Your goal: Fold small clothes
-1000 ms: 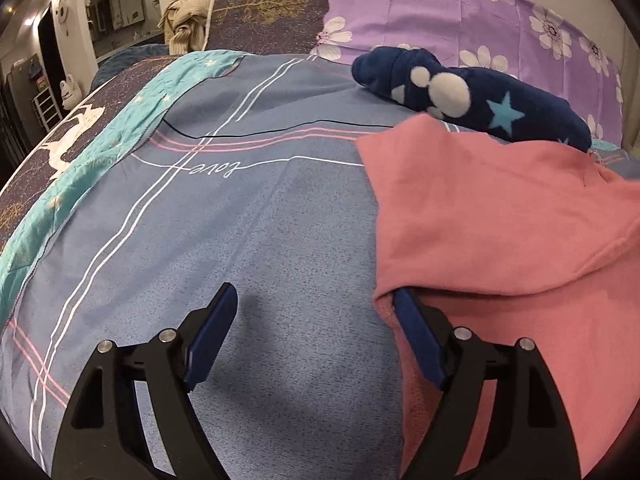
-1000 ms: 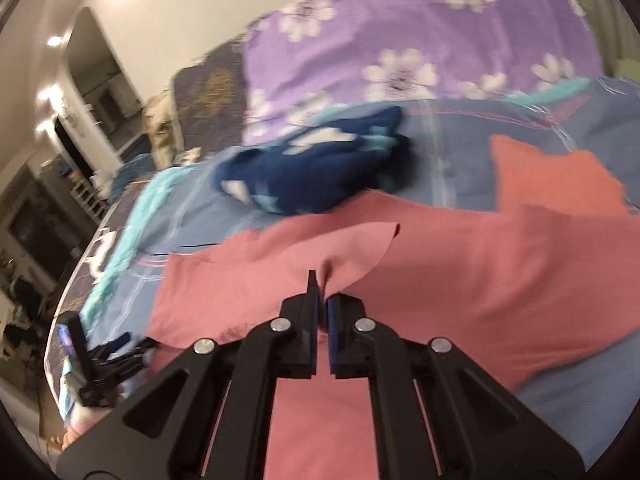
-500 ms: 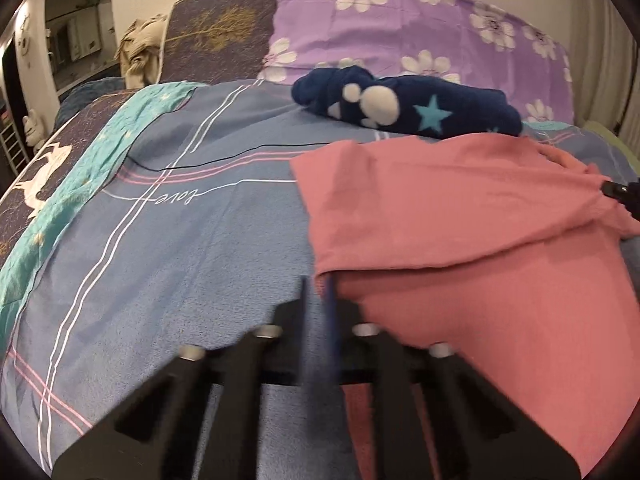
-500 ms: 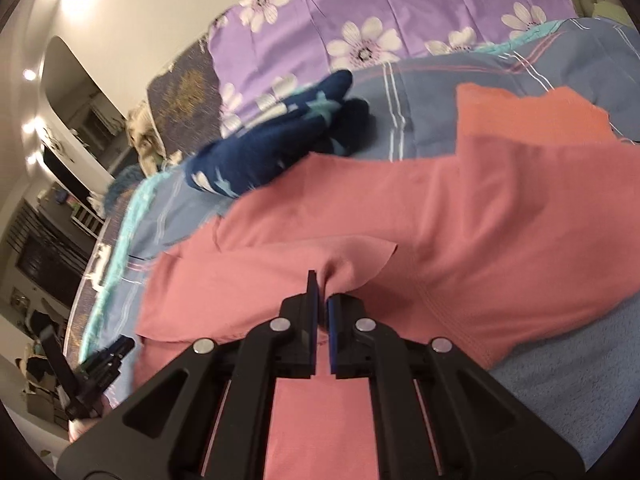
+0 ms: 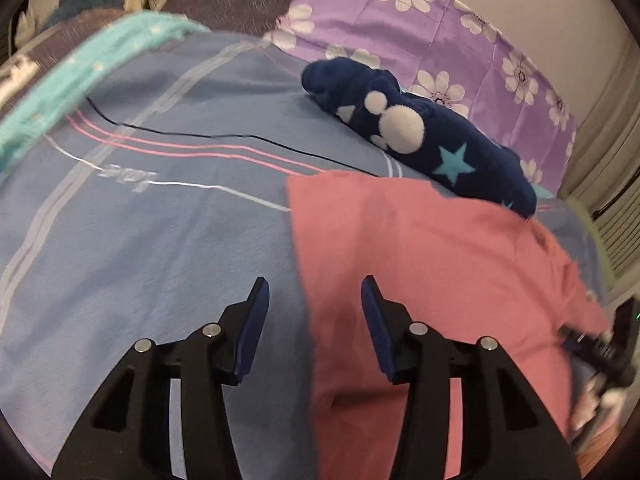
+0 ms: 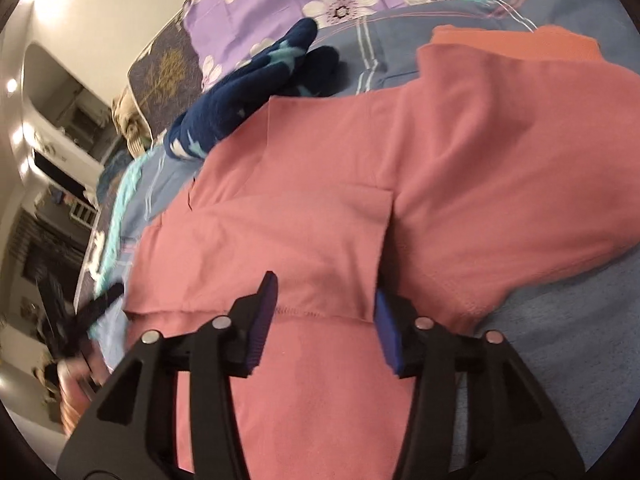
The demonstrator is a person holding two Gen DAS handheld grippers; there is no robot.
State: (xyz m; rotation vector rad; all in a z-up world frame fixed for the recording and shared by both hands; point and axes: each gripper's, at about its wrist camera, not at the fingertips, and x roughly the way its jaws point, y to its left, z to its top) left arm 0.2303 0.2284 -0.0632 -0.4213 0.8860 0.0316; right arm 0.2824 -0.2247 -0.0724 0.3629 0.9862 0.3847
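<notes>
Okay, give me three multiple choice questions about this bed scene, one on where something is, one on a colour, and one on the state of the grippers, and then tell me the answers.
1. Where does the dark blue fleece garment lie?
A. Beyond the pink garment, in front of the purple flowered pillow
B. Under the pink garment
C. Between the left gripper's fingers

2. What colour is the star on the dark blue fleece garment?
A. Yellow
B. Light blue
C. Red

3. How do the two grippers stand?
A. Both shut on cloth
B. Left shut, right open
C. Both open

Answers:
1 A: it rests on the bedspread past the pink cloth's far edge, near the pillow.
2 B: the star shows pale blue beside white dots.
3 C: the left gripper and right gripper each show a wide gap between their fingers.
</notes>
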